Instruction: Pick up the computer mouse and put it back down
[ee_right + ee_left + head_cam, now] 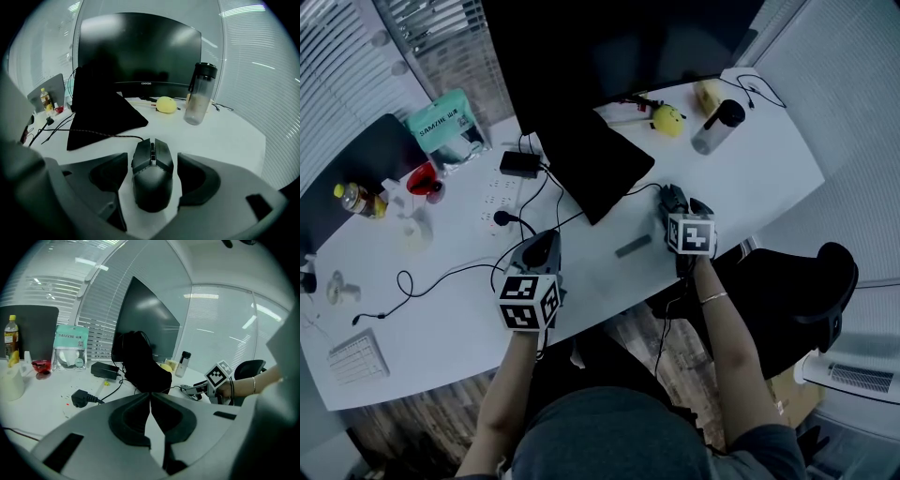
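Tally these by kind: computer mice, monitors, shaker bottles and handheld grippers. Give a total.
Computer mouse: 1
Monitor: 1
Shaker bottle: 1
Grippers: 2 (left gripper, right gripper)
Total: 5

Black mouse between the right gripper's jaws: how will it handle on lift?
The black angular computer mouse looks rigid and probably light. Its smooth, curved sides may slip in the right gripper, which stands open around it. The braided cable at its nose looks floppy and will likely tug as it rises.
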`<state>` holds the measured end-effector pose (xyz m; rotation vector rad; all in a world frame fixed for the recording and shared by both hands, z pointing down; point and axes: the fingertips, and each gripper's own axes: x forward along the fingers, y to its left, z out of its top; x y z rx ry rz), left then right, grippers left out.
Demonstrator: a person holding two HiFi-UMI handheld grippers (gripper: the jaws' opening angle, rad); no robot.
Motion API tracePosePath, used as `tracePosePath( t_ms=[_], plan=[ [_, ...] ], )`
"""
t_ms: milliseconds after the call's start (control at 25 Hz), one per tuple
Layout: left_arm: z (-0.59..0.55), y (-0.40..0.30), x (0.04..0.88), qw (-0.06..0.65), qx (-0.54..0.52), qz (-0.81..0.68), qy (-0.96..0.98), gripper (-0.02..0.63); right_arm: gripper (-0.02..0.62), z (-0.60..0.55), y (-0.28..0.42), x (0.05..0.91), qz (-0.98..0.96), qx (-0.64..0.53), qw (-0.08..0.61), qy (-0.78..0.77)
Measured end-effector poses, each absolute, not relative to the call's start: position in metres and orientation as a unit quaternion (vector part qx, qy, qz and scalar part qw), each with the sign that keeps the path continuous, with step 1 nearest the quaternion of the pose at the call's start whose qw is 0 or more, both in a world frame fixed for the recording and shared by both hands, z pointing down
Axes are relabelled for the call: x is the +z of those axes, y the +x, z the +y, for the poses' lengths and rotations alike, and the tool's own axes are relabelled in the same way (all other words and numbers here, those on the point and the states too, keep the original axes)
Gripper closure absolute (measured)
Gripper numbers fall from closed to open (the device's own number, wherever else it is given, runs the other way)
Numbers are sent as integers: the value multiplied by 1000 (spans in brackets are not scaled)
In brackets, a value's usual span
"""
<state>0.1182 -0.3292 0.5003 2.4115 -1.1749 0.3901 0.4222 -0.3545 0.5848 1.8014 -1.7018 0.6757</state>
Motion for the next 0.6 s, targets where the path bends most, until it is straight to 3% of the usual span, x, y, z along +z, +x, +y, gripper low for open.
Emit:
tracePosePath(
  t_ms=[600],
  plan=[
    [-319,102,487,201,129,-400,885,578,327,-324,376,526,-630,232,216,709]
  ],
)
